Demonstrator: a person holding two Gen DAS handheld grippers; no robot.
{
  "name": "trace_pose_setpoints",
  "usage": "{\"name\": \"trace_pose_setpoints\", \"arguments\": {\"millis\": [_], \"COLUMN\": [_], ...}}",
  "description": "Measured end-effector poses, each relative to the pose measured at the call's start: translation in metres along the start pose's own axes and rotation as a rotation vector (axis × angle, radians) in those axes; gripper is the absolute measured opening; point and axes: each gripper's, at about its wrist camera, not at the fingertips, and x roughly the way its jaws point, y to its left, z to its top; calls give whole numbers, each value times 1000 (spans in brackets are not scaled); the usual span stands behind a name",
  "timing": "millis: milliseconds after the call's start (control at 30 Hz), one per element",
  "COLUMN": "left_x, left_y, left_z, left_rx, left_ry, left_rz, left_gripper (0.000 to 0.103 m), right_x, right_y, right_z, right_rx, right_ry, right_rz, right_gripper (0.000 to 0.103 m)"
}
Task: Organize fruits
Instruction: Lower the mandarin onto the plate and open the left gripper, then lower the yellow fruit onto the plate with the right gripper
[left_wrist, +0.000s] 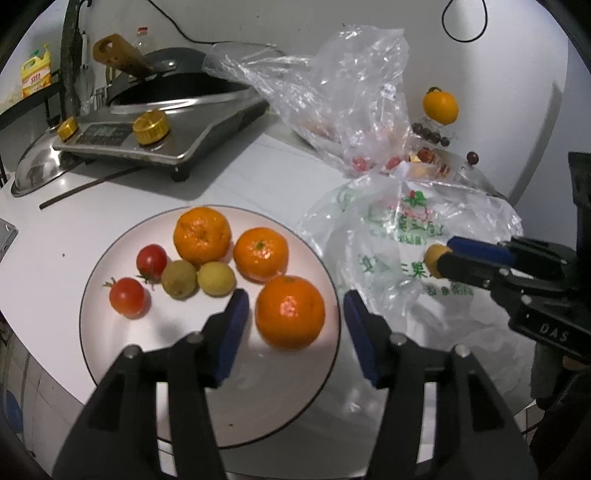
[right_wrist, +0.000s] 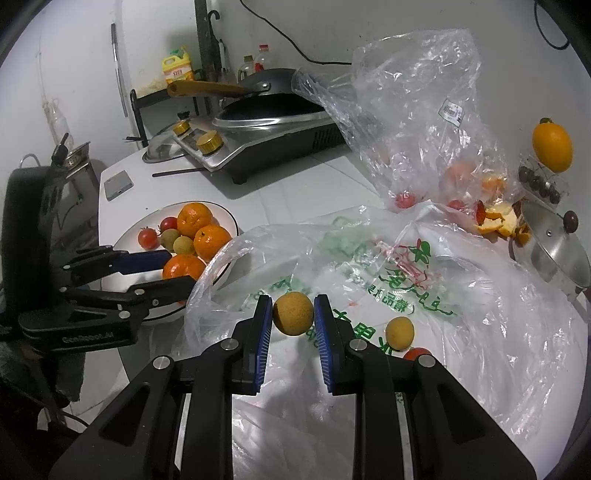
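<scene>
A white plate (left_wrist: 110, 332) (right_wrist: 225, 214) holds three oranges, two tomatoes (left_wrist: 127, 297) and two small yellow-green fruits (left_wrist: 216, 278). My left gripper (left_wrist: 295, 297) (right_wrist: 181, 268) stands open over the plate. The nearest orange (left_wrist: 290, 312) (right_wrist: 183, 266) lies between its blue pads, with a gap on each side. My right gripper (right_wrist: 293, 310) (left_wrist: 443, 258) is shut on a small yellow fruit (right_wrist: 293, 313) (left_wrist: 431, 255), held above the printed plastic bag (right_wrist: 369, 258) (left_wrist: 399, 236). Another yellow fruit (right_wrist: 399, 333) and a tomato (right_wrist: 417, 353) lie on that bag.
An induction cooker with a wok (left_wrist: 147, 122) (right_wrist: 266, 122) stands at the back. A crumpled clear bag (left_wrist: 332, 92) (right_wrist: 424, 110) with fruit sits behind the printed one. Orange peels (right_wrist: 496, 218) and a steel lid (right_wrist: 554, 243) lie right. A phone (right_wrist: 118, 183) lies left.
</scene>
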Motion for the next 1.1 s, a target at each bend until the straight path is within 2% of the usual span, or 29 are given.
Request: {"name": "trace_pose_setpoints", "arguments": {"millis": [633,1100], "left_x": [-21,-47], "left_y": [-7,28], "left_z": [-1,-12], "left_rx": [34,11], "left_ry": [-36,-84], "left_rz": [19,60], "left_gripper": [55,55], "right_x": [-13,-9], "right_y": [10,48], "right_z": [3,18], "right_rx": [-12,-76], "right_ry": [-23,-21], "right_rz": [2,19], "right_gripper": [25,25]}}
